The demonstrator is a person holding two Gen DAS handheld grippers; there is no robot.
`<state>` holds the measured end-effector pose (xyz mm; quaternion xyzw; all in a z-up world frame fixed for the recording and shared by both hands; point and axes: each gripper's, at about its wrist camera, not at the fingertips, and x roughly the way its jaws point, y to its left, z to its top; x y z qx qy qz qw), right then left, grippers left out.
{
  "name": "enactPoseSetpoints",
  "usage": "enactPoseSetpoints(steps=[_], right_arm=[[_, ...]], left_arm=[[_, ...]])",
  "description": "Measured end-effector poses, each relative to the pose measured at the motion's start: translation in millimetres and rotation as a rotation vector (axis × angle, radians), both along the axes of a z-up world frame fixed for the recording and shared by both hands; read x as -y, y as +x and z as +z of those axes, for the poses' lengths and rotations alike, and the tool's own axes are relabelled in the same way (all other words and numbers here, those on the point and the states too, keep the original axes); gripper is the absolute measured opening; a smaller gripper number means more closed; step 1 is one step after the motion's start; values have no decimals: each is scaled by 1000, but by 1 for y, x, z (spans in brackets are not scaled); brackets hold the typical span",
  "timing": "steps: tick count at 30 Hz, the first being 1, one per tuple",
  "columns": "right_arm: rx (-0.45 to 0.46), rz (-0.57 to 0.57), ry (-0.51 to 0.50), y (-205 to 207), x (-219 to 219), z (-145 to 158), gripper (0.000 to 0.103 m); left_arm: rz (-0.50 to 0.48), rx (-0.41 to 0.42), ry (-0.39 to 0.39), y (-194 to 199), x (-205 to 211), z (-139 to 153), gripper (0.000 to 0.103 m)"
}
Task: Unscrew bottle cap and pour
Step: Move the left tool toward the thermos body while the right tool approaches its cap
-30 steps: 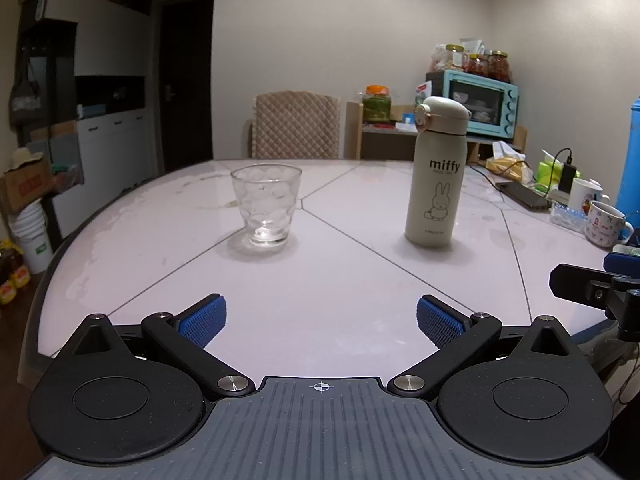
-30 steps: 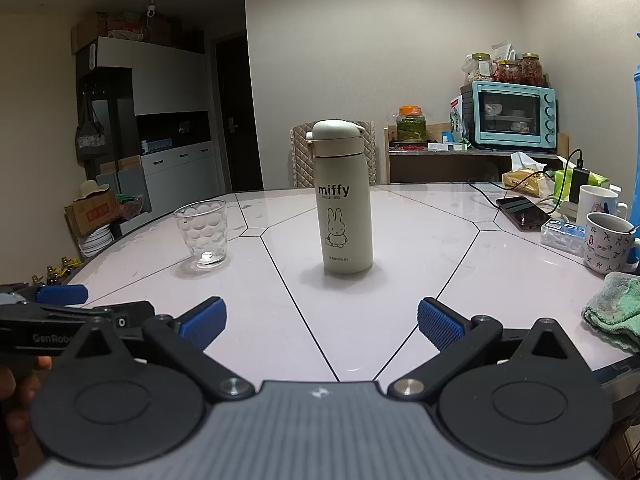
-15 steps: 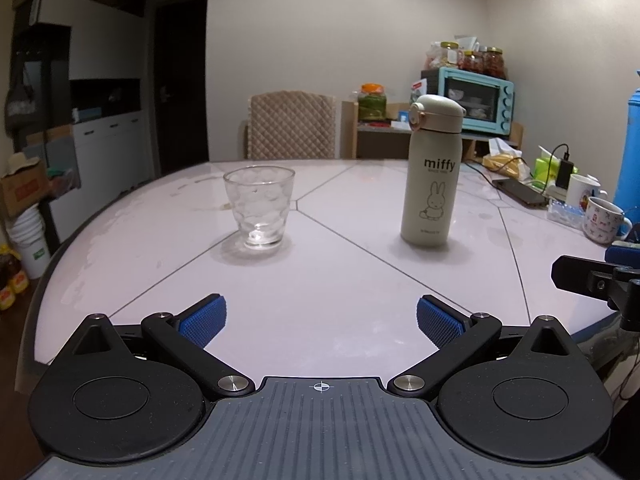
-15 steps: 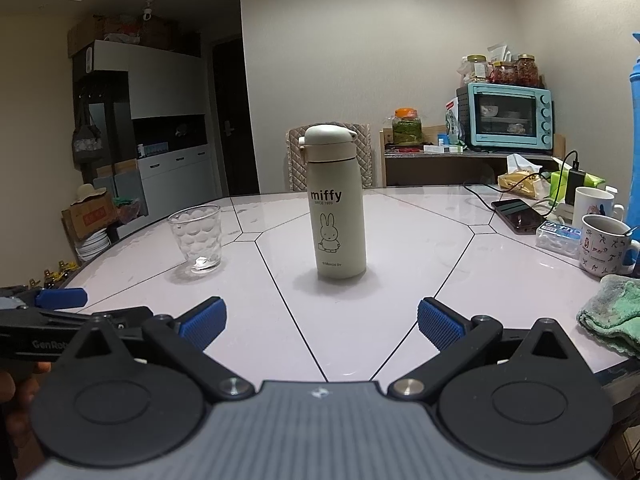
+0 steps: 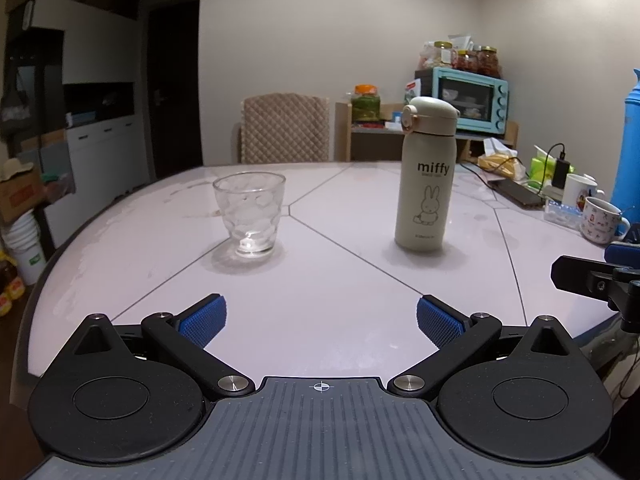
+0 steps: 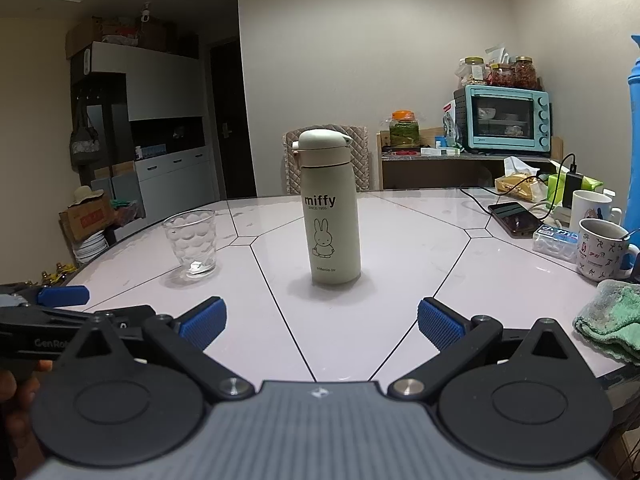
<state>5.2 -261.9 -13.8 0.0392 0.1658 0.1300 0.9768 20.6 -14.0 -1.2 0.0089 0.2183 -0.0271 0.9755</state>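
A cream "miffy" bottle (image 5: 426, 184) with its cap (image 5: 430, 117) on stands upright on the white table (image 5: 344, 280). An empty clear glass (image 5: 250, 214) stands to its left. My left gripper (image 5: 320, 318) is open and empty, well short of both. My right gripper (image 6: 322, 322) is open and empty, facing the bottle (image 6: 331, 216) with its cap (image 6: 320, 146) on; the glass (image 6: 192, 242) is to the left. The left gripper's fingers (image 6: 60, 296) show at the left edge of the right wrist view.
Two mugs (image 6: 600, 254), a phone (image 6: 514, 218) with cables, and a green cloth (image 6: 612, 320) lie at the table's right side. A blue flask (image 5: 628, 152) stands far right. A chair (image 5: 284, 128) and a teal oven (image 5: 468, 100) stand behind the table.
Both grippers have drifted slightly closer to the table objects and shifted view a little; the bottle and glass have not moved. Both grippers stay open.
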Motion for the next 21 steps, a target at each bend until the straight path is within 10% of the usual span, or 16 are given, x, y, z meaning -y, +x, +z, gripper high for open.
enactPoseSetpoints(steps=[21], right_arm=[[-8,9,-4,30,6,-1,103]], left_arm=[[-17,-16,6,34,11,-5,103]])
